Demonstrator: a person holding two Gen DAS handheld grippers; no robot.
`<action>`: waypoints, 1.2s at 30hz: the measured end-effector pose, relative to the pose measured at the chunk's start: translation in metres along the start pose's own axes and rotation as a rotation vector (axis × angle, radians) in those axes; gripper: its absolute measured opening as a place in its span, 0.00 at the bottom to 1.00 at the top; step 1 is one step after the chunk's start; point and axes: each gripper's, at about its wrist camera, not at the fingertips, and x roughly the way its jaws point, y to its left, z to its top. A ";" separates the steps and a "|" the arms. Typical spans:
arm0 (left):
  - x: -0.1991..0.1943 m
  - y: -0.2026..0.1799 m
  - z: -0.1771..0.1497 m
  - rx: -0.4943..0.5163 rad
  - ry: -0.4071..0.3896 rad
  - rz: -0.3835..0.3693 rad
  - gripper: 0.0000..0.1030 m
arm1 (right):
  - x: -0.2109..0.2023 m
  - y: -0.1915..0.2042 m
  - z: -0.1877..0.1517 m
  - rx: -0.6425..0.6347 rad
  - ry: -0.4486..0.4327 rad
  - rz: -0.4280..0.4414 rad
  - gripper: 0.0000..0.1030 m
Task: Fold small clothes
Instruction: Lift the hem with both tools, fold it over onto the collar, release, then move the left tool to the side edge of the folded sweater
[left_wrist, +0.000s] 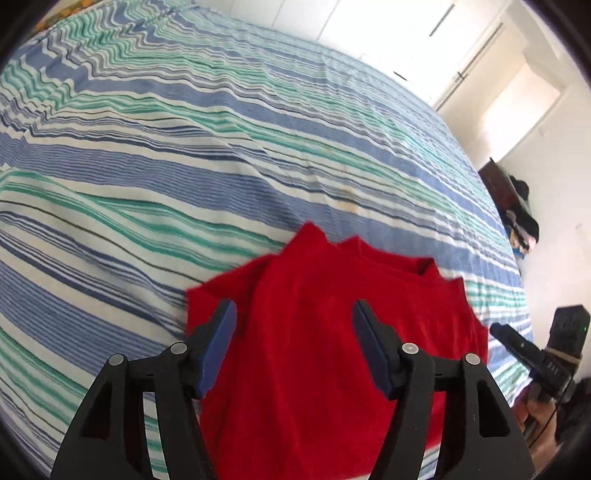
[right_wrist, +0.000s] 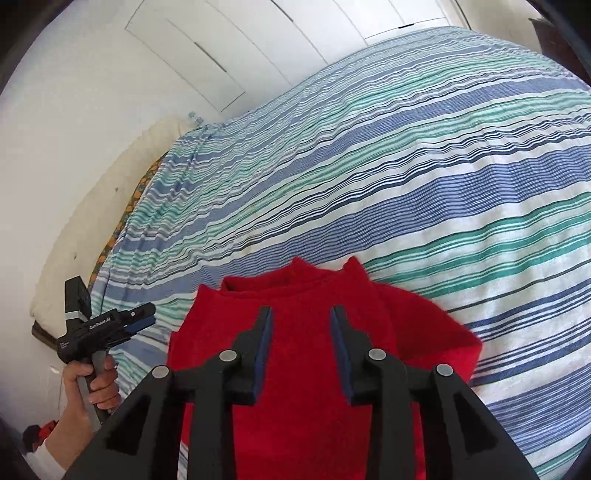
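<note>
One red garment, two grippers, one striped bed

We see a single red shirt (left_wrist: 314, 332) lying at the lower centre of both frames on the striped bed cover (left_wrist: 221, 147). Our left gripper (left_wrist: 293, 347) stands spread wide above it, pinching nothing; our right gripper (right_wrist: 301, 354) is partly spread, its two pads clear of the cloth.

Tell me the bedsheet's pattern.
Blue, green and white stripes on the cotton bedsheet; right wrist view shows it best.
</note>
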 end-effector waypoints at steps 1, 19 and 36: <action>0.000 -0.005 -0.019 0.044 0.019 0.002 0.82 | -0.001 0.008 -0.015 -0.033 0.034 0.035 0.35; -0.032 0.013 -0.158 0.042 0.085 0.279 0.83 | -0.010 0.002 -0.141 -0.192 0.198 -0.242 0.45; -0.027 0.038 -0.204 0.069 0.036 0.445 0.98 | -0.062 0.020 -0.238 -0.293 0.100 -0.520 0.90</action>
